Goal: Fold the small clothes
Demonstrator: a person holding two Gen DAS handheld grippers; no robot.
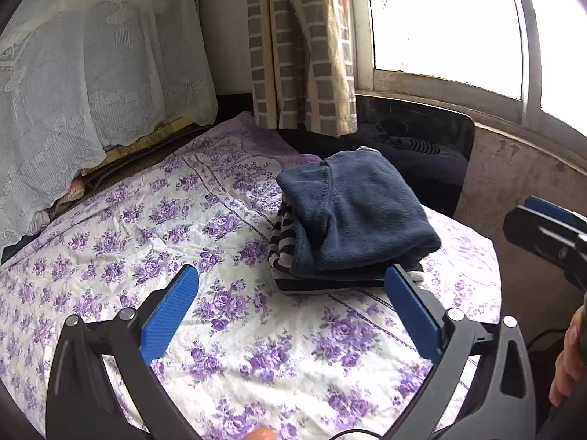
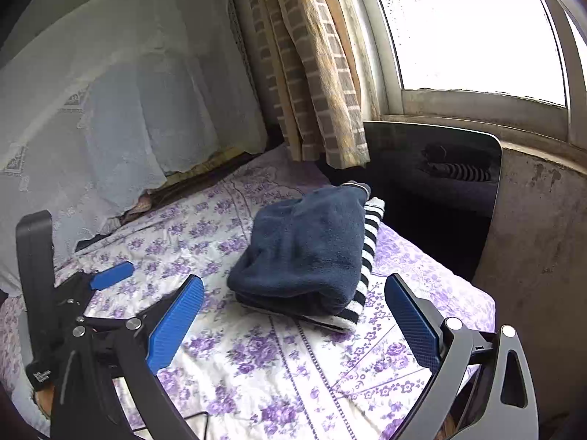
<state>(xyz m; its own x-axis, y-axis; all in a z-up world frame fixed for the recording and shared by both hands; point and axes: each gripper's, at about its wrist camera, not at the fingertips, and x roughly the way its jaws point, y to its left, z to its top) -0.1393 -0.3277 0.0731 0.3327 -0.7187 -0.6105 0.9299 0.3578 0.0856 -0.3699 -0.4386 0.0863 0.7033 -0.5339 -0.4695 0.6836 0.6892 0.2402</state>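
Observation:
A folded navy fleece garment [image 1: 363, 212] lies on top of a folded black-and-white striped garment [image 1: 282, 242] on the floral sheet [image 1: 146, 227]. The stack also shows in the right wrist view, navy piece [image 2: 304, 249] over striped piece [image 2: 367, 253]. My left gripper [image 1: 293, 311] is open and empty, just in front of the stack, its right pad close to the stack's near corner. My right gripper [image 2: 293, 319] is open and empty, its jaws spread in front of the stack. The right gripper also shows at the right edge of the left wrist view [image 1: 546, 234], and the left gripper at the left of the right wrist view [image 2: 91, 293].
A black chair back [image 2: 433, 168] stands behind the stack under the window [image 2: 473, 25]. A checked curtain [image 2: 308, 73] hangs at the back. A lace-covered object [image 1: 91, 73] stands at the back left. The concrete wall [image 2: 539, 238] is on the right.

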